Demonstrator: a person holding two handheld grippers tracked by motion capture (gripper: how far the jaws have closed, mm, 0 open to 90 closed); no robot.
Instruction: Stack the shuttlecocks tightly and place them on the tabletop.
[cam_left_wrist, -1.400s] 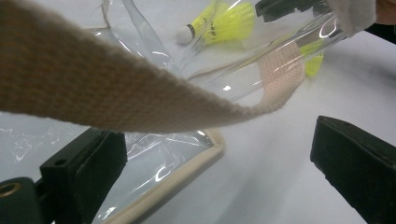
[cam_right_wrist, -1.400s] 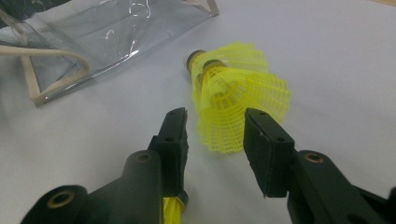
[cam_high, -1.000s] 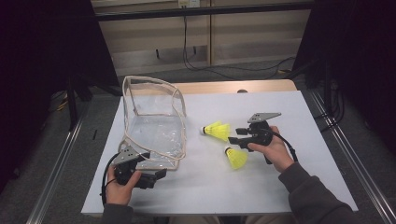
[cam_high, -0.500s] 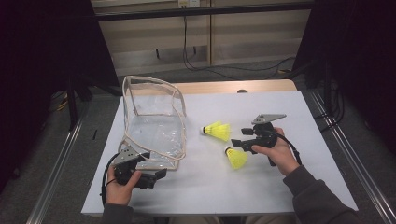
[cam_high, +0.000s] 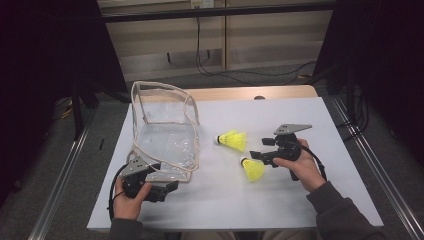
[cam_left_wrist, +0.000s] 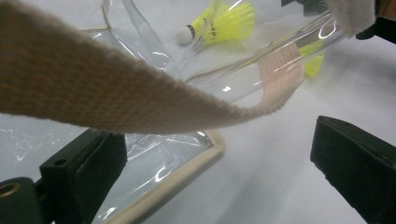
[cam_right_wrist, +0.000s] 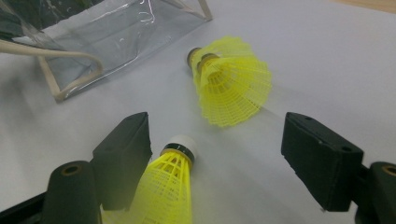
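Observation:
A clear plastic bag with beige trim stands on the white table sheet. One yellow shuttlecock lies right of the bag, and another yellow shuttlecock lies nearer me. My right gripper points left at them. Its jaws have just been opening and stand open. In the right gripper view the near shuttlecock lies between them beside the left jaw, unpressed. The far shuttlecock lies ahead. My left gripper rests open at the bag's front corner, and the bag's trim lies between its jaws.
The bag's beige strap hangs across the left gripper view. The wooden table edge shows at the back. Metal rails run along both sides of the table, and cables lie on the floor beyond.
My right gripper's jaws have spread wider and it has drawn back slightly to the right. The near shuttlecock stays on the sheet. The left hand has not moved.

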